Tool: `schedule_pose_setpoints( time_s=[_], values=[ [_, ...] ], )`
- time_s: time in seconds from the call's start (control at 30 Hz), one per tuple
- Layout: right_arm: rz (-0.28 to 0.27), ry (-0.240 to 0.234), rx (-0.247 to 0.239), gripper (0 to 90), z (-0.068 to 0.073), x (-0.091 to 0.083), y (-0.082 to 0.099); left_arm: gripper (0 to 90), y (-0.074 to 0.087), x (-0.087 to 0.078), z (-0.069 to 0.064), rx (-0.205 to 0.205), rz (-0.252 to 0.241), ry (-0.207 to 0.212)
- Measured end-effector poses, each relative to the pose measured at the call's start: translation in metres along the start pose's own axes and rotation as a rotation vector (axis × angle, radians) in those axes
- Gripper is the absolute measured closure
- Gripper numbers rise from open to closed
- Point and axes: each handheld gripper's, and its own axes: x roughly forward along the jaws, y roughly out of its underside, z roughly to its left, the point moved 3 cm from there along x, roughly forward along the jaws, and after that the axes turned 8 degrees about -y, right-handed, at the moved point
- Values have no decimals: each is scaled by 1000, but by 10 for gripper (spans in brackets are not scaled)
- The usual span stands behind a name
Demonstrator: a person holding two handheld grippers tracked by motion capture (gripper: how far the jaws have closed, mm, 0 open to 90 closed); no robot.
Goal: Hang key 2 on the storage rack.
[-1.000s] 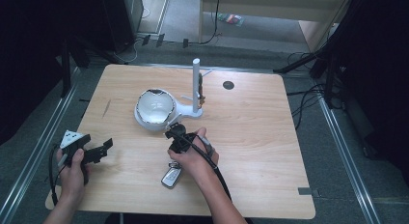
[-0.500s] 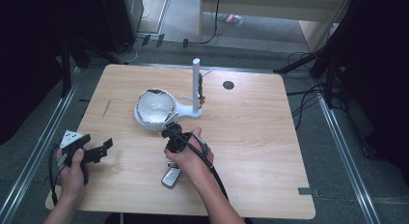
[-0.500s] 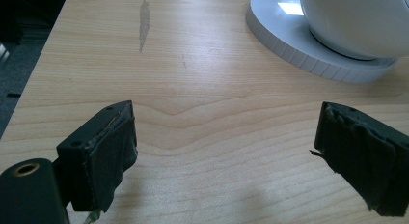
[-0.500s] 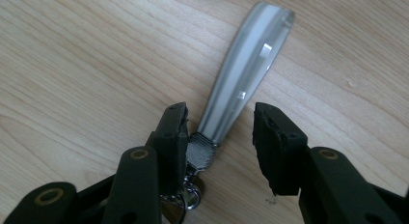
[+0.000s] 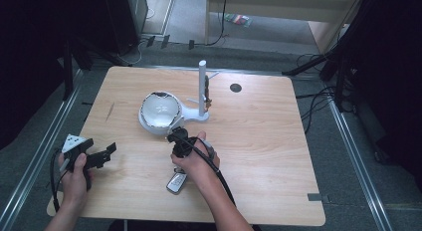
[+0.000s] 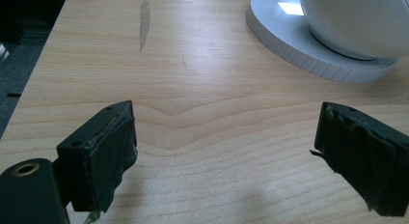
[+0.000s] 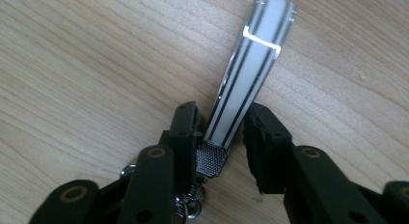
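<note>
My right gripper [image 7: 223, 110] points down at the table with a flat white strip with black stripes [image 7: 251, 55] between its jaws. The jaws have just been closing and thin gaps still show beside the strip, so it is open. The strip's near end carries a dark mesh tab [image 7: 211, 159] and a metal ring [image 7: 192, 207]. In the high view the right gripper [image 5: 175, 136] sits just in front of the white bowl [image 5: 160, 109]. My left gripper [image 5: 102, 147] hovers near the table's left edge, open [image 6: 224, 132], with nothing between its pads.
The bowl [image 6: 352, 21] rests on a round white base [image 6: 299, 45] joined to an upright white pole [image 5: 202, 86]. A car key fob [image 5: 175, 182] lies under my right wrist. A dark round hole [image 5: 235, 87] marks the table's far side.
Both hands stay where they were, and nothing on the table has shifted.
</note>
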Motion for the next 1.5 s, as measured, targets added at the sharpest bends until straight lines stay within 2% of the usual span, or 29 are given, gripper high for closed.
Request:
schedule_pose_setpoints(
  time_s=[0.07,0.23,0.37,0.4,0.43,0.47,0.5,0.6,0.73,0.83,0.9,0.93,1.03,1.1,1.4,1.5],
  values=[
    [-22,0,-1,767,-1,0,2,80,0,0,0,-1,1,0],
    [-46,-5,-14,771,-2,-1,5,80,0,0,0,-2,-1,0],
    [-101,7,-14,772,-4,-2,8,80,0,0,0,-2,1,0],
    [-144,-3,-16,772,-5,-7,11,80,0,0,0,-3,2,1],
    [-144,-3,-16,772,-5,-7,11,80,0,0,0,-3,2,1],
    [-191,4,-19,772,-6,-15,13,80,0,0,0,-3,2,1],
    [-191,4,-19,772,-6,-15,13,80,0,0,0,-4,1,1],
    [-272,-4,-15,772,-9,-28,18,80,0,0,0,-3,-1,0],
    [-342,5,-6,772,-16,-42,24,80,0,0,0,-3,-1,0],
    [-422,2,-1,772,-22,-54,30,80,0,0,0,-7,-3,-1],
    [-466,8,3,772,-25,-60,33,80,0,0,0,-7,-3,-1],
    [-505,19,9,772,-29,-66,35,80,0,0,0,-3,-1,0],
    [-546,26,8,773,-31,-73,37,80,0,0,0,-1,0,-1],
    [-606,31,18,773,-36,-85,39,80,0,0,0,-5,0,-1],
    [-697,53,10,773,-46,-102,40,81,0,0,0,-1,-4,-1],
    [-721,24,1,773,-48,-107,40,80,0,0,0,0,-4,-1]
  ],
)
